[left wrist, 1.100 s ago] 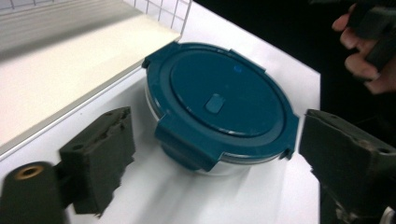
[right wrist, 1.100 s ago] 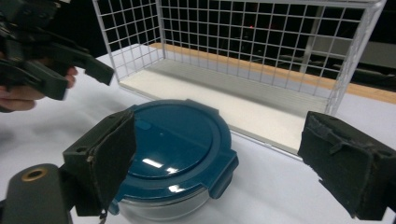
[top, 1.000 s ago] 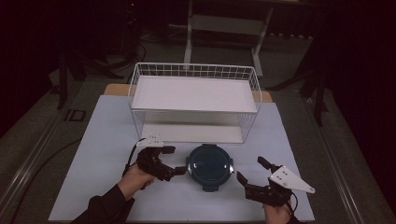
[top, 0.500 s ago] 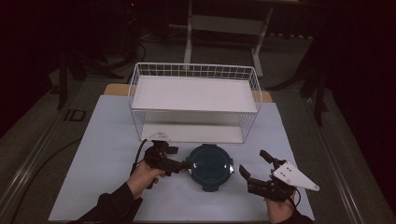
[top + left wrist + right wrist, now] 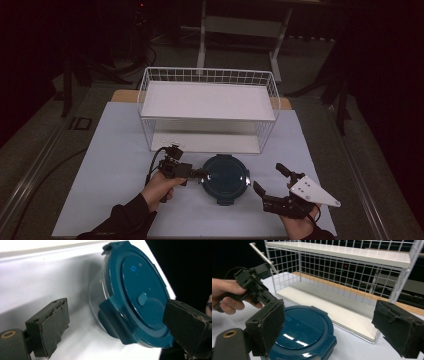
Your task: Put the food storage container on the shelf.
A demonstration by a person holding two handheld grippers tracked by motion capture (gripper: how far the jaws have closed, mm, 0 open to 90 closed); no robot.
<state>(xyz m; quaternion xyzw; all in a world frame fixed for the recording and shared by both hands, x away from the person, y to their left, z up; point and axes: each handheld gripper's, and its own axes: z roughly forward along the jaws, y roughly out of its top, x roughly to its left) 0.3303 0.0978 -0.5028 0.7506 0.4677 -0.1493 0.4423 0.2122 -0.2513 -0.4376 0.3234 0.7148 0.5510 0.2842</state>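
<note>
Left gripper is at the left edge of the teal-lidded container. Its jaws stand wide and have just been closing a little. In the left gripper view the container sits between the pads, one pad off to the side over the surface, the other at the lid rim; I cannot tell whether that one touches. No grip yet, by my reading.

Right gripper hangs just right of the container, jaws spread wide, nothing between them. Its own view looks across the lid toward the wire basket.

Container sits flat on the white surface, just in front of the wire basket, lid up. It is round, so no long axis to speak of; latch tabs stick out from the rim, one of them toward the left gripper.

Step in hand, as I judge it: approach for a grasp on the container's left edge. Next move calls for centring the pads across the rim and wall, then closing until they bite.
</note>
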